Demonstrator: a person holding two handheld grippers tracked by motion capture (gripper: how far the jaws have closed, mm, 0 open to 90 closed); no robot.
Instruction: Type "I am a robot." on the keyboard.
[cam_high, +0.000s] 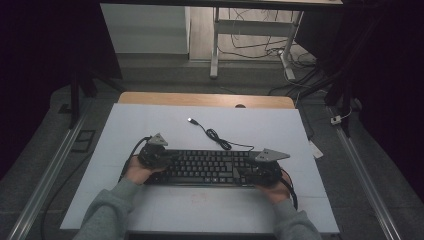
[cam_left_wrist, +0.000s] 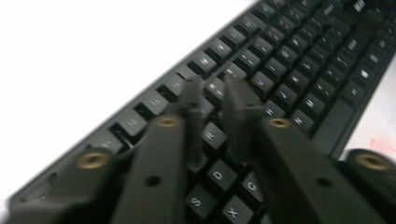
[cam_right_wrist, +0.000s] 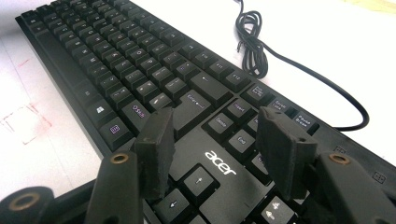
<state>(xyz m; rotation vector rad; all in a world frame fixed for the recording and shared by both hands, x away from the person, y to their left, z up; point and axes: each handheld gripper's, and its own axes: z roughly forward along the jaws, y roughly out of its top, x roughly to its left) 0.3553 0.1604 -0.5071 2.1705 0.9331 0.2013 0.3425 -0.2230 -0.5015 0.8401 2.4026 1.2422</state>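
A dim room; a white-topped table (cam_high: 150, 125) carries a black Acer keyboard (cam_high: 207, 167) lying flat near the person's edge. The left gripper (cam_left_wrist: 215, 100) has its fingers drawn narrow over the letter keys, nothing pinched; the right gripper (cam_right_wrist: 215, 140) hovers wide above the arrow keys. Pressing unevenly could pop a keycap or skid the board. Farther off, the coiled USB cable (cam_high: 216, 136) might snag.

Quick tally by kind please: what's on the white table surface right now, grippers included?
Keyboards: 1, the black keyboard
Cables: 1, the keyboard's USB cable, coiled behind it
Grippers: 2, the left gripper with jaws nearly together over the keys, the right gripper with jaws apart
Total: 4
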